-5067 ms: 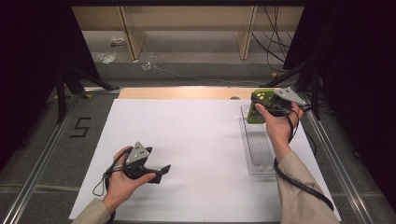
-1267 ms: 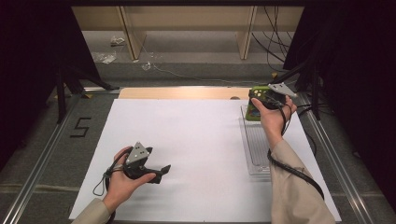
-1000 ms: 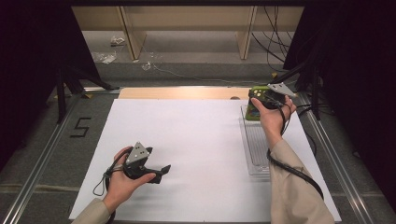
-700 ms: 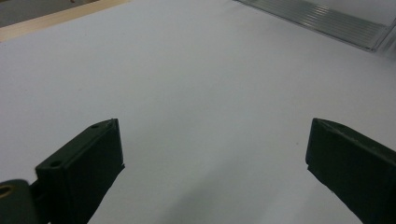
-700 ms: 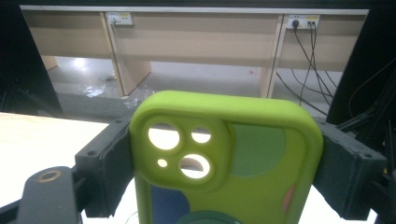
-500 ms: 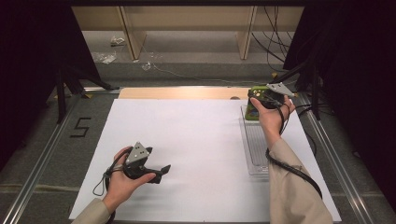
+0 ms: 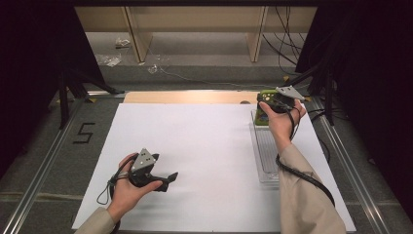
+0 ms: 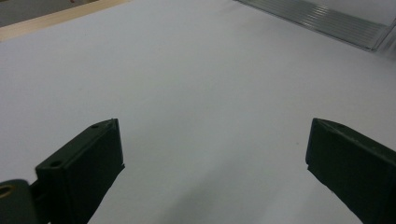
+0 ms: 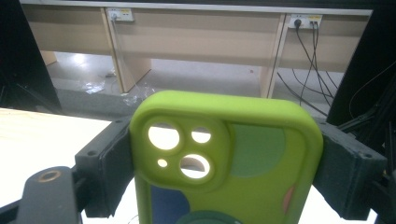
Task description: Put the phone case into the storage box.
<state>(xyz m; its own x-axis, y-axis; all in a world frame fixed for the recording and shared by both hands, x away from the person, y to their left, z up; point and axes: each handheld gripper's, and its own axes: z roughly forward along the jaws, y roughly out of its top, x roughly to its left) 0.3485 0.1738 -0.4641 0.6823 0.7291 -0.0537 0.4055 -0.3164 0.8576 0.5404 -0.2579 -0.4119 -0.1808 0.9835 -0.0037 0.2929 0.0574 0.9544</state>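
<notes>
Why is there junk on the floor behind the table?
Crumpled clear wrappers lie scattered on the floor beyond the table; they look like litter. Otherwise nothing seems odd: the right hand-held gripper squarely clamps the green phone case.

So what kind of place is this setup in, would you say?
Probably a lab or recording workstation rather than a home: a white sheet-covered table framed by dark curtains, wall power sockets with plugged-in cables, and a taped number five on the grey floor mat.
</notes>
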